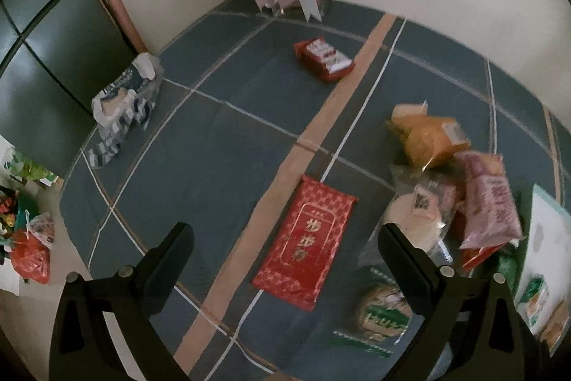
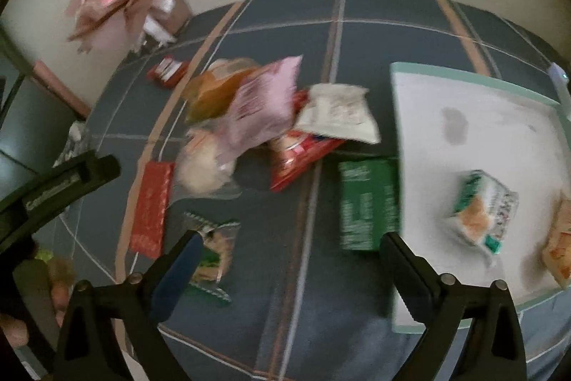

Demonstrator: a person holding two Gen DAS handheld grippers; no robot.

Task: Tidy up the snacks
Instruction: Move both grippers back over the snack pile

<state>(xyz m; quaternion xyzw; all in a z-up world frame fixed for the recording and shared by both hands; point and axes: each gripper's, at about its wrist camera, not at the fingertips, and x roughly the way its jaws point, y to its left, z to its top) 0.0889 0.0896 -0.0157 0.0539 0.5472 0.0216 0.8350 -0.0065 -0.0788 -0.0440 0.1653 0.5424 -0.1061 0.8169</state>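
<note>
Spread, empty fingers of the right gripper (image 2: 289,259) are being held over the desk (image 2: 392,20), the left gripper (image 1: 285,249) equally spread. Snacks (image 2: 264,106) are lying piled mid-desk, left of the tray (image 2: 464,116). Sorting seems underway; another packet probably needs pinching next.

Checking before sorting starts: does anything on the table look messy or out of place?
Yes. Several snack packets lie heaped over one another mid-table, off the white tray; a red envelope, no snack, lies among them. Both claws hover open.
</note>
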